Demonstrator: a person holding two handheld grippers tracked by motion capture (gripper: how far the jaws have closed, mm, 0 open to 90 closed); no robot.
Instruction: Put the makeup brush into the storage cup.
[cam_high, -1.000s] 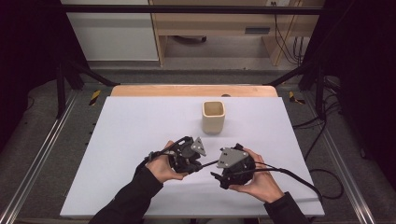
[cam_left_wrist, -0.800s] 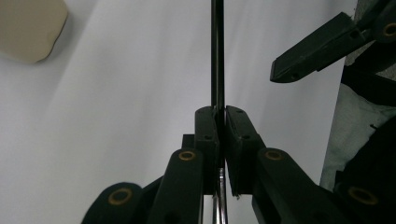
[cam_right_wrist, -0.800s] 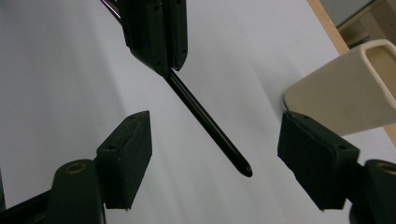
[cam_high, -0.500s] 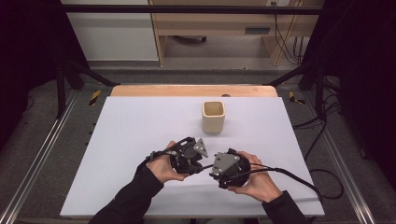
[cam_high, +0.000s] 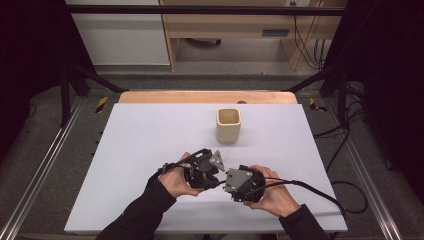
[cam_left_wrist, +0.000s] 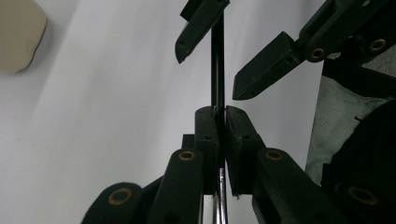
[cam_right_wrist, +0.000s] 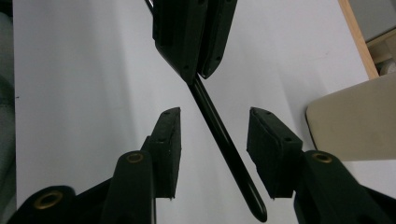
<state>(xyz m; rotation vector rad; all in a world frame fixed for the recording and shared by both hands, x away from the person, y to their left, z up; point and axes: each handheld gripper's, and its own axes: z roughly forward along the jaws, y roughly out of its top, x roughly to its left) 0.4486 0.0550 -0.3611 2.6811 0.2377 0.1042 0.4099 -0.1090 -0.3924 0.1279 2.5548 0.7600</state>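
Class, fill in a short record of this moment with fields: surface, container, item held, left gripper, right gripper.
surface: white table top
container: beige square cup, upright, standing apart beyond the hands
item held: thin black rod, possibly a pen, with a silver section at one end
left gripper: jaws closed on the rod
right gripper: jaws open, one on each side of the rod's free end, not touching it

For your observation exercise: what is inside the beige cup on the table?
The high view looks down into the beige cup and shows only beige inner walls, nothing sticking out. Its floor is too small and dim to check, so a small item there cannot be excluded.
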